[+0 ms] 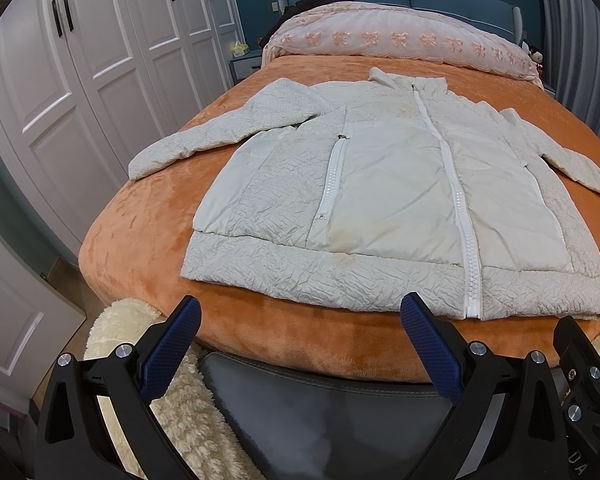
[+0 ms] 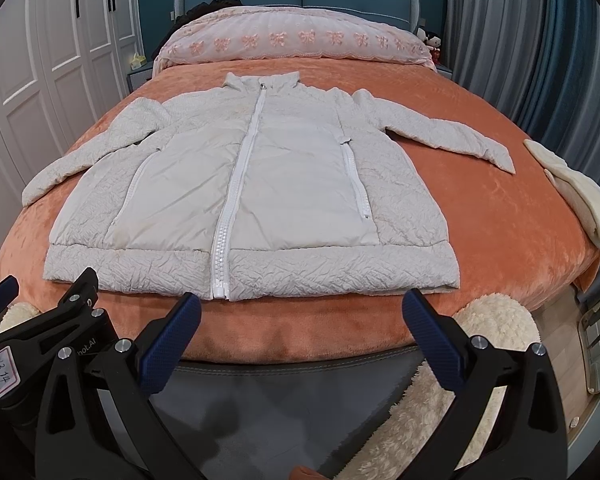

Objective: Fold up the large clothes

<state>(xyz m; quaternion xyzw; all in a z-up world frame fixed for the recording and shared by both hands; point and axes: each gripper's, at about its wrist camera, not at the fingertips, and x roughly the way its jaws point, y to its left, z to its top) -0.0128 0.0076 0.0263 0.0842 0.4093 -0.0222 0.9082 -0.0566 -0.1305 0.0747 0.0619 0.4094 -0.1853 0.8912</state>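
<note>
I read my left gripper (image 1: 300, 322) with its jaws spread wide, its blue, fine-textured pads (image 1: 432, 348) holding and touching nothing, and my right gripper (image 2: 302, 320) is equally wide apart and empty. Both hang short of the near edge of the orange plush bedspread (image 2: 480, 208). On that bedspread the cream zip-up jacket (image 1: 388, 200) lies flat, front up, zipped shut, sleeves spread to either side, with crinkled quilted fabric bordering smooth panels and its hem nearest my grippers.
</note>
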